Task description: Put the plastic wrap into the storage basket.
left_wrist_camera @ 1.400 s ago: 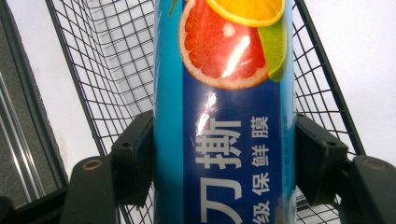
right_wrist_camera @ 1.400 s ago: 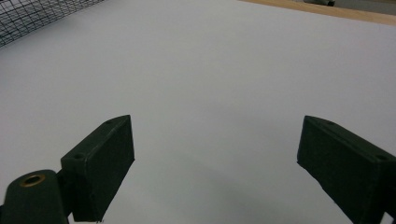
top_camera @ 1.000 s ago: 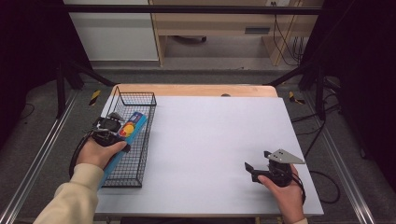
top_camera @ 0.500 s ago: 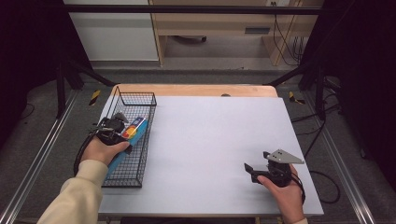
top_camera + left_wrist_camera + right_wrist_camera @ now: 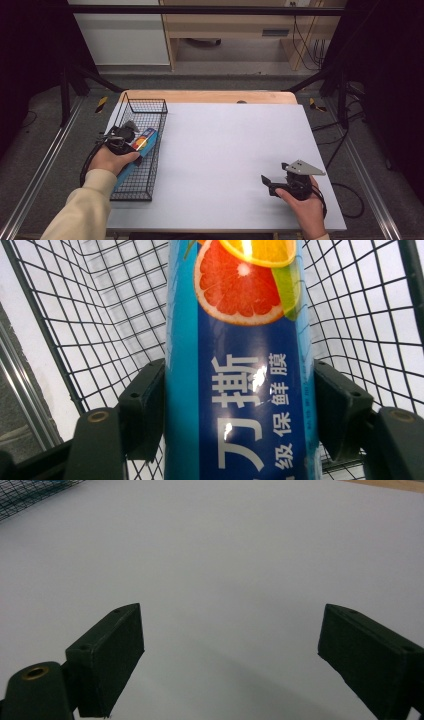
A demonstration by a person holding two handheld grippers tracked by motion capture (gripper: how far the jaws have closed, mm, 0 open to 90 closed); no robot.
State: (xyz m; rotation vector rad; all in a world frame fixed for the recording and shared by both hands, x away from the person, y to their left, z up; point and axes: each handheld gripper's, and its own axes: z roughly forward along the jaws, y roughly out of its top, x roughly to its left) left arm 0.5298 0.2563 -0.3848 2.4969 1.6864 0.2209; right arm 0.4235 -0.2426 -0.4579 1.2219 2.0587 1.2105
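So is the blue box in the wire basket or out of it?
In: the blue box sits within the wire basket, mesh on both sides, clamped by the left gripper.

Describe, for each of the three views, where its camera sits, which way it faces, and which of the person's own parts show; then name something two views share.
High view: above the table's near edge, facing forward and down; both forearms, left claw, right claw.
Left gripper view: on the left claw, facing the blue box clamped between its jaws.
Right gripper view: on the right claw, facing bare table; jaws open.
Shared: the wire basket.

The blue box (image 5: 240, 390) runs off the top and bottom edges of the left gripper view; lower left in the high view, a hand (image 5: 112, 160) covers its near end.
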